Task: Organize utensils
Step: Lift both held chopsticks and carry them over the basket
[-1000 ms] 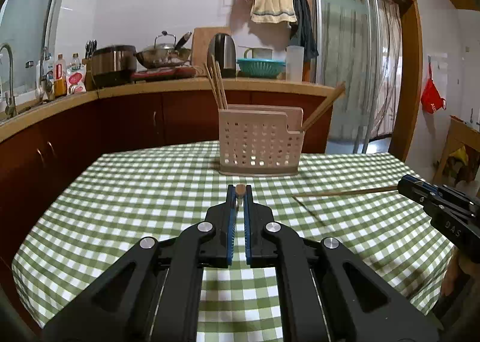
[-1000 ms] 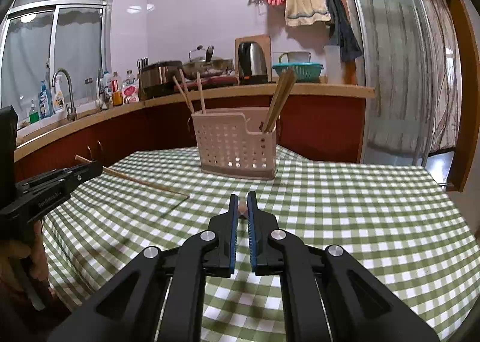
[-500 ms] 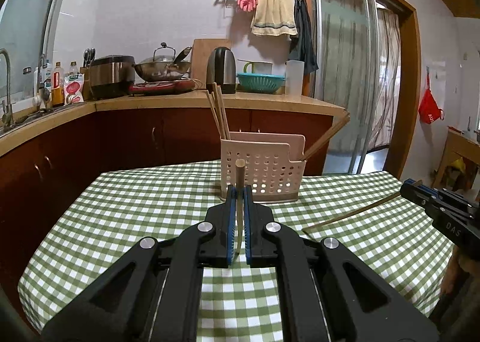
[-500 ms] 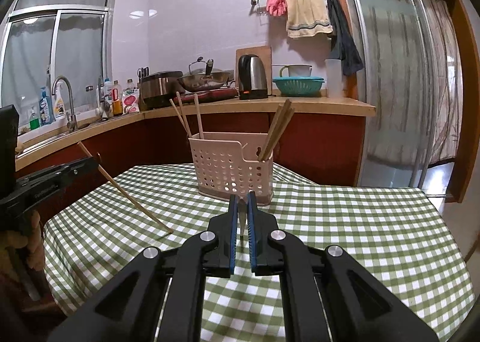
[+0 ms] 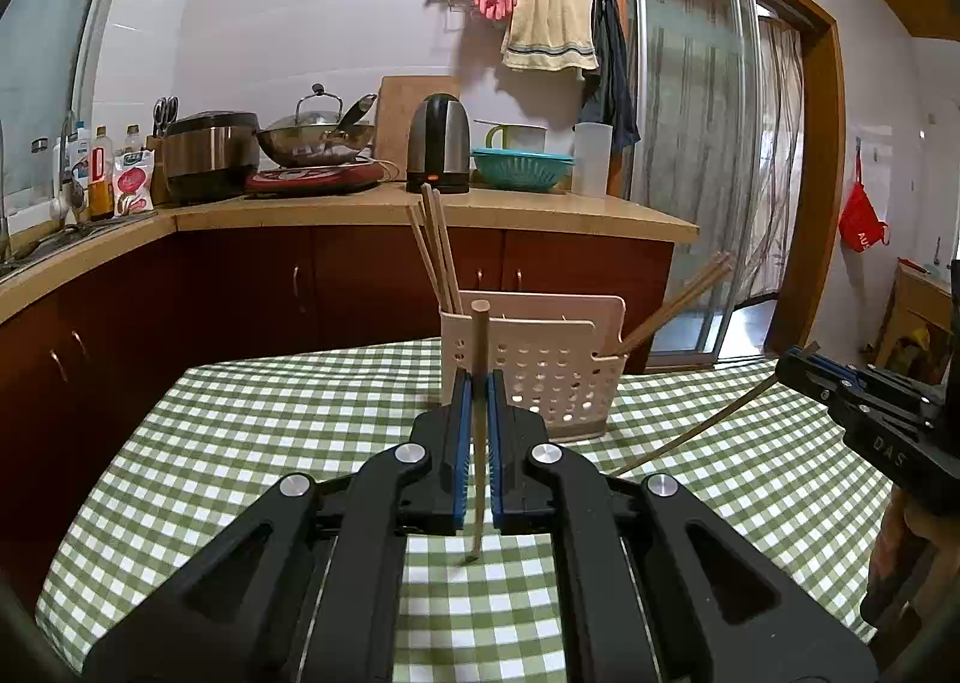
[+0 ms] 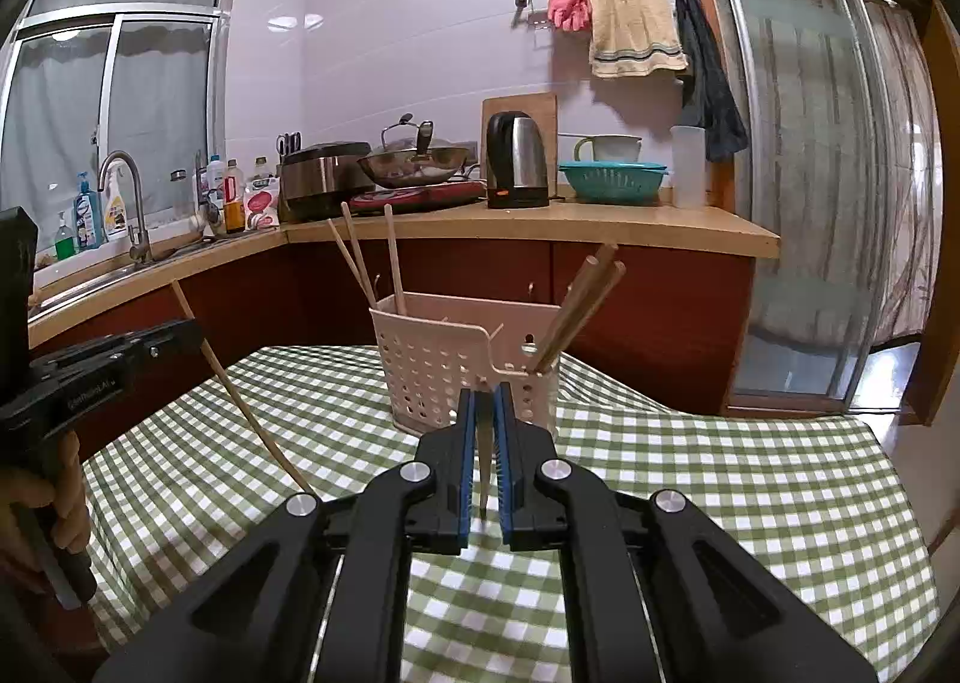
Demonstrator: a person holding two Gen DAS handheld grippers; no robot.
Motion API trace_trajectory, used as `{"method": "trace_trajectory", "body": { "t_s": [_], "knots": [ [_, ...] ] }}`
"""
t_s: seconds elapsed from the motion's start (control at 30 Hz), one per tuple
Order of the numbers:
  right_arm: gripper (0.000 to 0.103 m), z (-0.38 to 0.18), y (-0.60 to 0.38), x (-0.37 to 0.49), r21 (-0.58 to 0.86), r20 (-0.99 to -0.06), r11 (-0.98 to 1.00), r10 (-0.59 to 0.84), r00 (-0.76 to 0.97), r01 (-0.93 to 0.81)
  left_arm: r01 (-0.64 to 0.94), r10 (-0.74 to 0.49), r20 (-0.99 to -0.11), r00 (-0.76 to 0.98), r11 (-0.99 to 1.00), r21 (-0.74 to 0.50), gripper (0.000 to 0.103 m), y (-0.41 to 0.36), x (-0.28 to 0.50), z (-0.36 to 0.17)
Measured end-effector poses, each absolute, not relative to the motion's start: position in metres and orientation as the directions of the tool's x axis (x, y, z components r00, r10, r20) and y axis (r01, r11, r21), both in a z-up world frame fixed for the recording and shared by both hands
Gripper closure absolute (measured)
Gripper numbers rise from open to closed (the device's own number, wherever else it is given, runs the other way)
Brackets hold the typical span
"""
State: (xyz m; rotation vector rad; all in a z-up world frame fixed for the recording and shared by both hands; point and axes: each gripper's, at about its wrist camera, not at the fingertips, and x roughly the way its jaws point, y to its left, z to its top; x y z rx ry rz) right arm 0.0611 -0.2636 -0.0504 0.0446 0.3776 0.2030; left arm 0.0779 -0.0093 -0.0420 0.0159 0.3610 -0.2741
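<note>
A beige perforated utensil holder (image 5: pixel 528 365) (image 6: pixel 456 365) stands on the green checked table, with several wooden chopsticks upright in it. My left gripper (image 5: pixel 478 383) is shut on a wooden chopstick (image 5: pixel 478 431), held near upright above the table, just short of the holder. My right gripper (image 6: pixel 483 401) is shut on another chopstick (image 6: pixel 483 461), also lifted and close to the holder. In the left wrist view the right gripper (image 5: pixel 804 368) holds its chopstick (image 5: pixel 690 437) tilted. In the right wrist view the left gripper (image 6: pixel 186 332) holds its chopstick (image 6: pixel 240 395) tilted.
The checked tablecloth (image 5: pixel 240 443) covers the table. Behind it runs a kitchen counter (image 5: pixel 420 209) with a kettle (image 5: pixel 438 143), wok, rice cooker and a teal colander (image 5: pixel 522 167). A sliding door (image 6: pixel 828 203) is at the right.
Both grippers have lifted their chopsticks off the table, turned them from lying flat to near upright, and moved closer to the holder.
</note>
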Motion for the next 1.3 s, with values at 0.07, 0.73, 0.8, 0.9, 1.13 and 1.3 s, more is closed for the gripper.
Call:
{"method": "trace_trajectory", "body": {
  "t_s": [0.07,0.73,0.8,0.9,1.13,1.3],
  "knots": [
    [0.096,-0.05,-0.262,0.067,0.079,-0.363,0.978,0.209,0.908,-0.193,0.268,-0.262,-0.349,0.9,0.963,-0.033,0.097,-0.009,0.082,-0.041],
    [0.096,-0.031,-0.261,0.097,0.044,-0.4,0.987,0.16,0.902,-0.156,0.253,-0.254,-0.326,0.911,0.966,-0.048,0.097,-0.001,0.115,-0.033],
    [0.096,-0.031,-0.26,0.102,0.044,-0.393,0.986,0.165,0.905,-0.16,0.251,-0.251,-0.327,0.911,0.967,-0.044,0.097,-0.001,0.117,-0.033],
    [0.096,-0.032,-0.256,0.107,0.044,-0.377,0.985,0.17,0.911,-0.166,0.246,-0.243,-0.327,0.913,0.969,-0.035,0.097,0.0,0.123,-0.034],
    [0.096,-0.032,-0.253,0.118,0.051,-0.34,0.983,0.184,0.922,-0.177,0.25,-0.246,-0.35,0.904,0.968,-0.034,0.097,0.0,0.138,-0.04],
    [0.096,-0.032,-0.251,0.118,0.04,-0.324,0.983,0.18,0.929,-0.177,0.253,-0.247,-0.345,0.905,0.967,-0.029,0.097,0.0,0.142,-0.042]
  ]
}}
